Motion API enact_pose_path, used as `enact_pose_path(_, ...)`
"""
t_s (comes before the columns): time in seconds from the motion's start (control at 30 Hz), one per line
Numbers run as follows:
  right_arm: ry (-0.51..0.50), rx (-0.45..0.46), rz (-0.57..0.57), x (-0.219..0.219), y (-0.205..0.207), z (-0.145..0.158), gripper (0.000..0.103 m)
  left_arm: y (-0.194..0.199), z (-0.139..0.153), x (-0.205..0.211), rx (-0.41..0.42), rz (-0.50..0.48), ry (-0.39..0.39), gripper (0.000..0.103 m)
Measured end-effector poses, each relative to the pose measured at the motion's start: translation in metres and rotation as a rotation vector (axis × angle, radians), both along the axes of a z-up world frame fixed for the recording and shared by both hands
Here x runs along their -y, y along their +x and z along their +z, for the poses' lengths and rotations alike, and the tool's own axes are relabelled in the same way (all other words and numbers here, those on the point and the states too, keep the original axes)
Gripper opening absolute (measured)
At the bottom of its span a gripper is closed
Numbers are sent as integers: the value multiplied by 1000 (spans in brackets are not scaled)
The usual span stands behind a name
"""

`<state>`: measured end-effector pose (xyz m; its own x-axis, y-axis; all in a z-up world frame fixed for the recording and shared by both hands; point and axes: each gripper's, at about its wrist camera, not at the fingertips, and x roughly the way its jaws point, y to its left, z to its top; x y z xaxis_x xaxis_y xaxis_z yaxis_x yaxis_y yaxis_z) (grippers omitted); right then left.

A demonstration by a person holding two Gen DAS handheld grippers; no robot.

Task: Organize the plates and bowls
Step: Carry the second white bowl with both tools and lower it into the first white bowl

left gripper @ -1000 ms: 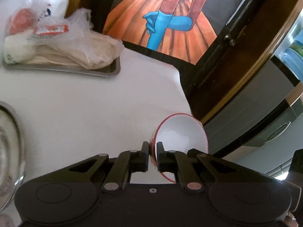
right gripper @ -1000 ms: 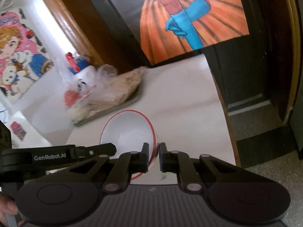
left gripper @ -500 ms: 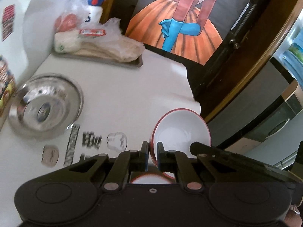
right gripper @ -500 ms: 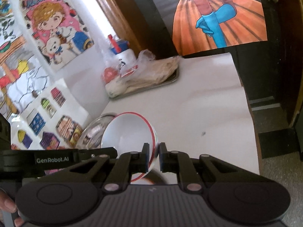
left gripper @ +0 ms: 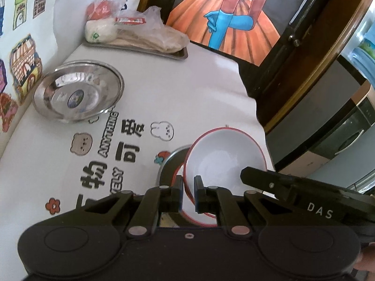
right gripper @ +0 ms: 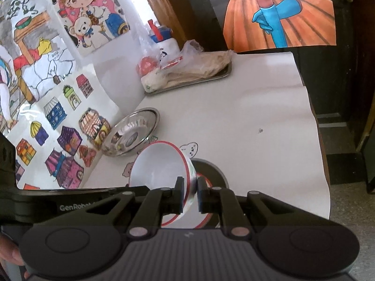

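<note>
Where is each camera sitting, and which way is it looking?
Left wrist: sits on the left hand-held gripper, looking forward along its fingers across the white table; the gripper is shut on the rim of the white bowl.
Right wrist: sits on the right hand-held gripper, looking across the table toward the sticker wall; it is shut on a white bowl's rim, and a thumb shows lower left.
Shared: the steel plate, the food tray and the orange dress picture.
</note>
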<state>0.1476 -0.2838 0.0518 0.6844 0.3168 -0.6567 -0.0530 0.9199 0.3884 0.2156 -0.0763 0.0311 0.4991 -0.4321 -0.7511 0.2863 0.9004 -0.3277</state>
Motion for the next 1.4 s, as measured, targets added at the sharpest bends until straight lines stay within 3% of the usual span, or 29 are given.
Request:
enact_pose_path(0.77, -24, -113, -10, 1, 9, -14, 13, 3, -8, 18, -62, -49, 96, 9)
enact_pose_path(1.23, -107, -246, 37, -8, 36, -13, 15, 27, -5, 28, -142, -81, 164, 10)
enact_pose_path(1.4, -149, -258, 56, -14, 41, -12, 15, 28, -3, 34, -126, -92, 205, 10)
